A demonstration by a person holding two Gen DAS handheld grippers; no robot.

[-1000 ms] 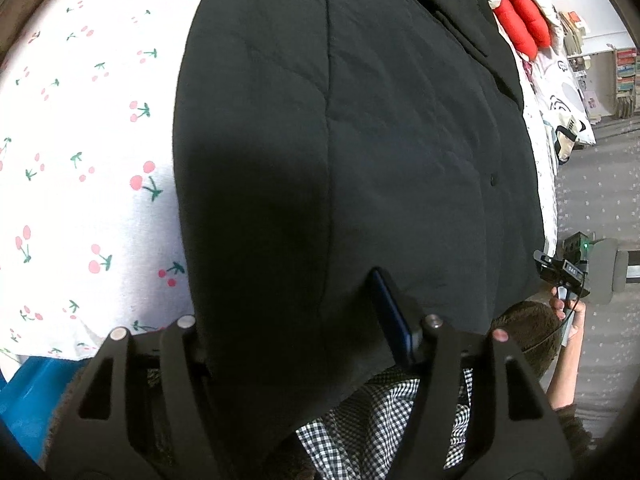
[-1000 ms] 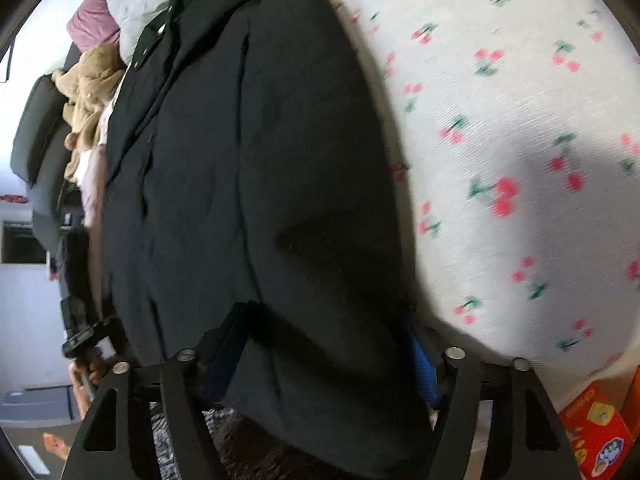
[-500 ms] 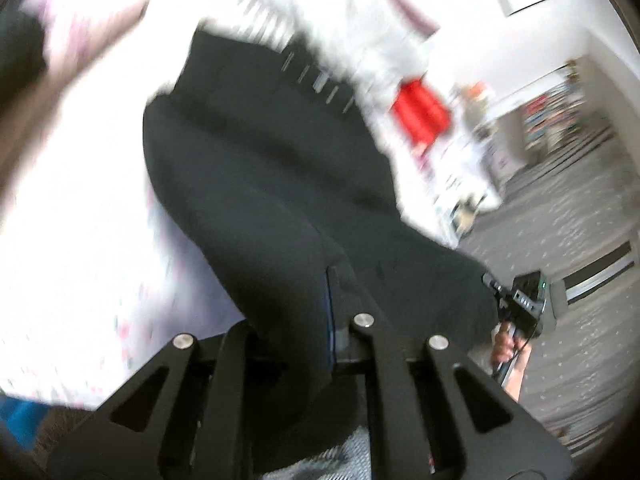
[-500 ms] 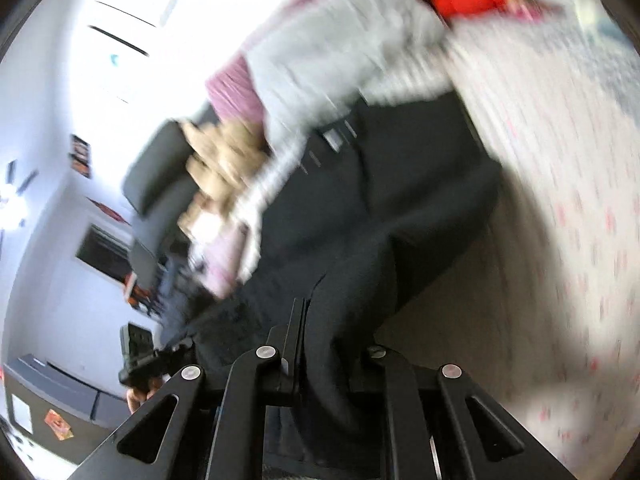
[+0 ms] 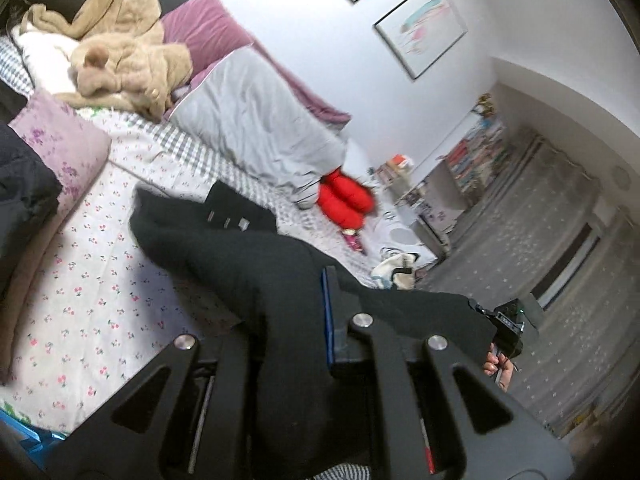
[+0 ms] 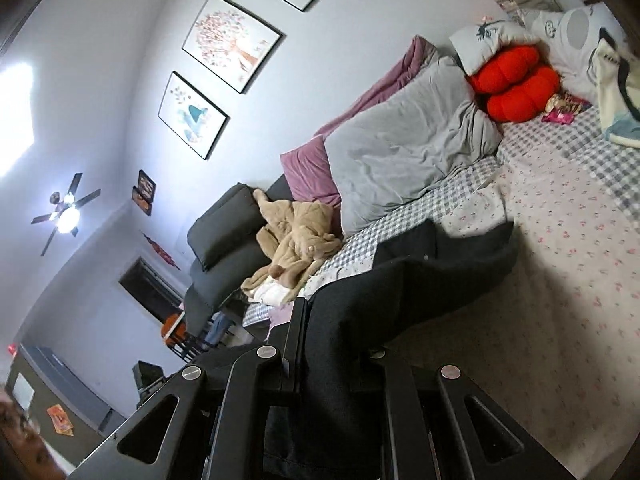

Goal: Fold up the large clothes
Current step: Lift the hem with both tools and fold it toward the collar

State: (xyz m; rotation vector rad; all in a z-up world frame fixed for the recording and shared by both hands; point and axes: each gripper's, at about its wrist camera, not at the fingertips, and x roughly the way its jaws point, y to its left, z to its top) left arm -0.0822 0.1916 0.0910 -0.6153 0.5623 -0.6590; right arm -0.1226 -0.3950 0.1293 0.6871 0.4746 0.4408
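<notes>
A large black padded jacket (image 5: 240,256) lies on the cherry-print bed sheet (image 5: 88,292), its near hem lifted off the bed. My left gripper (image 5: 292,320) is shut on one corner of the hem. My right gripper (image 6: 336,336) is shut on the other corner of the jacket (image 6: 420,280). The jacket's collar end with snaps (image 5: 226,220) rests flat farther up the bed. The right gripper's hand shows at the right of the left wrist view (image 5: 504,344).
A grey duvet (image 6: 404,152), purple pillows (image 5: 208,32), a beige coat (image 6: 296,248), a red cushion (image 6: 516,84) and a white bag (image 6: 616,92) lie at the far side of the bed. A dark sofa (image 6: 224,232) stands at the left. Grey carpet (image 5: 560,320) lies at the right.
Both grippers closed on the jacket's hem and raised it. The views swung up from the flat jacket to the far side of the bed and the walls.
</notes>
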